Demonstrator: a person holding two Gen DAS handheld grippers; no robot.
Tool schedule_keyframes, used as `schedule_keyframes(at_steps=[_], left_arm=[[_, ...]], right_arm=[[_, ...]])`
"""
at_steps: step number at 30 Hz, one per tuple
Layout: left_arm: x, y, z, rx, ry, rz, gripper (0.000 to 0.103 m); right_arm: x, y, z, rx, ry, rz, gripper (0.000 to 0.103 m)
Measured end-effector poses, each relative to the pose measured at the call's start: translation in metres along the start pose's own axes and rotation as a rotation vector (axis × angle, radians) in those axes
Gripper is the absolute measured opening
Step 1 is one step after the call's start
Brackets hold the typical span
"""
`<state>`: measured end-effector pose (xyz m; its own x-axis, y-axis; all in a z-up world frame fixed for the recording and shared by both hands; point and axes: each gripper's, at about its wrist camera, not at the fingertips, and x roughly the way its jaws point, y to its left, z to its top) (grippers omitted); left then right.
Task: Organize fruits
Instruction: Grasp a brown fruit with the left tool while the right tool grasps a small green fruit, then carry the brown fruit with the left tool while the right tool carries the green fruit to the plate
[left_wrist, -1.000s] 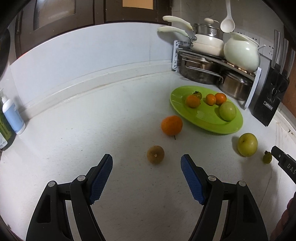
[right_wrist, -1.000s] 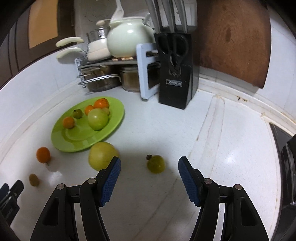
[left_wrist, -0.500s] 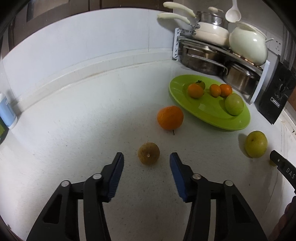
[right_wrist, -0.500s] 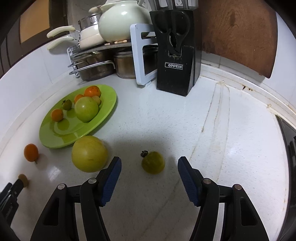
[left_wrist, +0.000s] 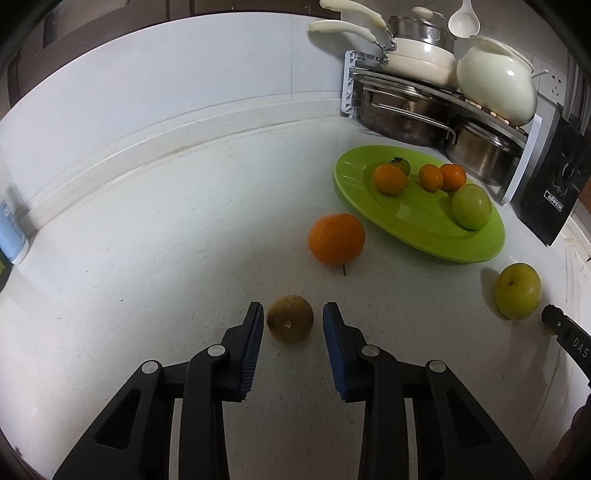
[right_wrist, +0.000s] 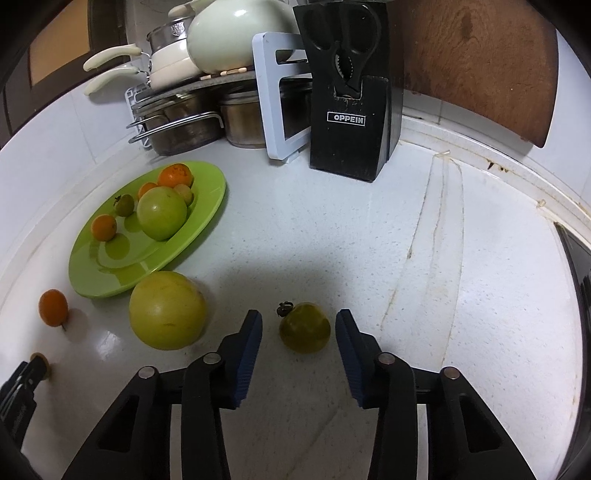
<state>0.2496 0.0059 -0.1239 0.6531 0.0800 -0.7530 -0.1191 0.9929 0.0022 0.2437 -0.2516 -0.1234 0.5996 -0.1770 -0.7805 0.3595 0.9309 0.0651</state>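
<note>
both grippers closing round loose fruit on the counter (left_wrist: 147, 240)
left gripper (left_wrist: 293, 319) flanks brown fruit (left_wrist: 290, 324), right gripper (right_wrist: 299, 328) flanks green tomato (right_wrist: 304, 327) (pads w/ slim gaps, not gripping)

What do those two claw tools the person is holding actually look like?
Both look alike: the left gripper and right gripper are black plastic frames with cut-out openings, silver round rivets at the joints, and ribbed blue pads lining each finger. No cables or sleeves show.

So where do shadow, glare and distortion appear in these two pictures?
Right wrist view: a dark shadow lies on the counter around the green tomato. Left wrist view: glare on the plate; the fisheye bends the wall edge and darkens the corners.
</note>
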Motion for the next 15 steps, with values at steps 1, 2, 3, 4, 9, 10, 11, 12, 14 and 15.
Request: schedule_keyframes(at_steps=[1, 2, 3, 4, 9, 10, 11, 12, 14, 15], left_arm=[[0.001, 0.000, 0.000, 0.005, -0.001, 0.002, 0.030], [0.002, 0.000, 0.000, 0.007, 0.000, 0.004, 0.029], [0.003, -0.001, 0.000, 0.008, 0.001, 0.003, 0.028], [0.003, -0.001, 0.001, 0.010, 0.000, -0.002, 0.028], [0.002, -0.001, 0.001, 0.021, -0.007, -0.008, 0.028], [0.000, -0.001, 0.001, 0.027, -0.014, -0.011, 0.027], [-0.001, -0.001, 0.001, 0.030, -0.017, -0.014, 0.028], [-0.003, -0.001, 0.001, 0.032, -0.019, -0.019, 0.028], [-0.007, -0.001, 0.000, 0.038, -0.025, -0.032, 0.028], [-0.009, -0.001, 0.000, 0.040, -0.027, -0.038, 0.028]], right_arm=[[0.001, 0.000, 0.000, -0.001, 0.003, 0.000, 0.039], [0.002, 0.000, 0.000, -0.001, 0.007, 0.001, 0.037], [0.003, 0.000, 0.000, 0.002, 0.010, 0.002, 0.035], [0.003, 0.000, -0.001, 0.003, 0.011, 0.003, 0.034], [0.002, 0.000, -0.001, -0.005, 0.010, 0.013, 0.030], [0.001, 0.000, -0.002, -0.007, 0.007, 0.018, 0.030], [-0.001, 0.001, -0.002, -0.011, 0.003, 0.021, 0.030], [-0.002, 0.001, -0.002, -0.015, 0.000, 0.025, 0.030], [-0.005, 0.002, -0.002, -0.021, -0.002, 0.034, 0.030], [-0.008, 0.003, -0.002, -0.025, -0.003, 0.046, 0.030]])
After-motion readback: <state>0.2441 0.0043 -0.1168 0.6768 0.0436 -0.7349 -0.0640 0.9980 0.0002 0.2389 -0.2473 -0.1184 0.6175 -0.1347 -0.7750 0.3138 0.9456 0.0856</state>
